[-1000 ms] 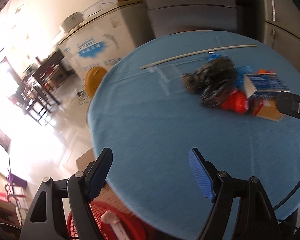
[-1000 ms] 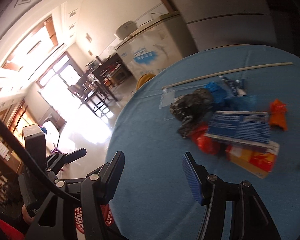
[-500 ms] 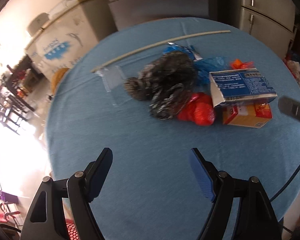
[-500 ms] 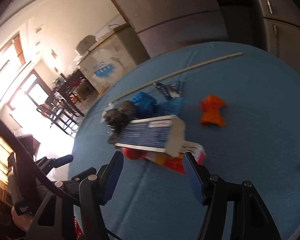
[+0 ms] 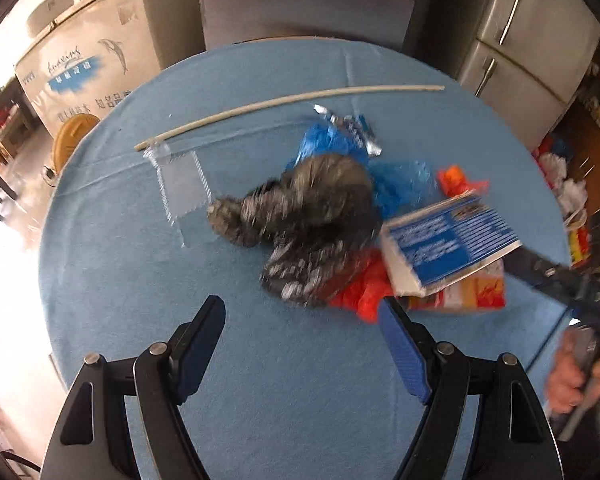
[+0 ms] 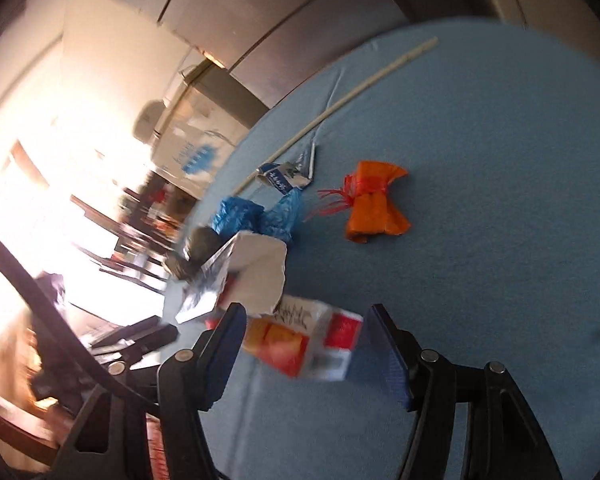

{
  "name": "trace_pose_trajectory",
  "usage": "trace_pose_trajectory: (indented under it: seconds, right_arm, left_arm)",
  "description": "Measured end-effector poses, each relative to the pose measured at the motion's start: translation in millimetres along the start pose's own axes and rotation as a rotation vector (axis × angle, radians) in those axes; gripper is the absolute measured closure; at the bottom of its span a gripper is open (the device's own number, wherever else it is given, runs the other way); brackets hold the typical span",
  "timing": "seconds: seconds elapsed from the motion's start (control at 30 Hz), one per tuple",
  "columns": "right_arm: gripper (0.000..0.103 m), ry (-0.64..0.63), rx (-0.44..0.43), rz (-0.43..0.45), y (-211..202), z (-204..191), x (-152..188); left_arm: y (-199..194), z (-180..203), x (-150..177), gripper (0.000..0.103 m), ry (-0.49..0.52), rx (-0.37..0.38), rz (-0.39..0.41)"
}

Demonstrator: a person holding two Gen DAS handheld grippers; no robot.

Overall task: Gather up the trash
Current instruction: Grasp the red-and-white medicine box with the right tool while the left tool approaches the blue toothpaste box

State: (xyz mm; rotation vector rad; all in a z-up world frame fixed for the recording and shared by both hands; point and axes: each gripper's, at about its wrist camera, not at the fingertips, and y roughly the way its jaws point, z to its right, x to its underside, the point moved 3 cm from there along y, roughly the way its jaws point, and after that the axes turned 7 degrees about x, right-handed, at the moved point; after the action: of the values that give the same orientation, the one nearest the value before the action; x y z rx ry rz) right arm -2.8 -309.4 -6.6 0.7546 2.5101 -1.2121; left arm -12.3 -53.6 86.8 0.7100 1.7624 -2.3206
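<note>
Scene: round blue table, both views now much closer to the trash pile than a second ago | Right gripper: jaws wide, empty, straddling the orange-and-white carton | Left gripper: wide, empty, just short of the crumpled black bag | Task: nothing collected yet; first pickup looks imminent.

A: The round table is showing plain light blue, and the crumpled bag near its centre is looking black with grey glints.

B: The flat box towards the right edge is showing blue with white print, the carton is showing orange, red and white, and the stick along the far edge is looking cream.

A: The knotted bag is glowing orange.
</note>
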Motion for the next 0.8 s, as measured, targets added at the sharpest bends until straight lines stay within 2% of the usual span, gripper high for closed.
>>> trace_pose_trajectory:
  seconds: [0.17,0.27,0.37,0.43,0.53,0.7,0.8]
  right_arm:
    - [0.036,0.079,-0.124,-0.042,28,13,-6]
    - [0.036,0.039,-0.153,-0.068,33,6,3]
    - [0.036,-0.073,-0.153,-0.104,31,-13,19]
    - [0.036,-0.173,-0.104,-0.112,26,-29,29]
    - [0.035,-0.289,-0.008,-0.074,21,-48,38]
    - [0.032,-0.403,0.113,-0.05,34,-71,43]
    - [0.033,-0.47,0.258,-0.047,50,-79,50]
  left_arm:
    - [7,8,-26,0.024,-0.053,0.084,-0.012]
    - [9,18,-36,0.024,-0.016,0.073,0.008]
    - [12,25,-44,0.024,0.052,0.016,0.019]
    - [15,26,-46,0.024,0.097,-0.03,0.012]
    - [22,25,-48,0.024,0.147,-0.097,0.004]
    - [24,21,-49,0.024,0.17,-0.138,-0.005]
    - [27,25,-48,0.024,0.2,-0.162,-0.009]
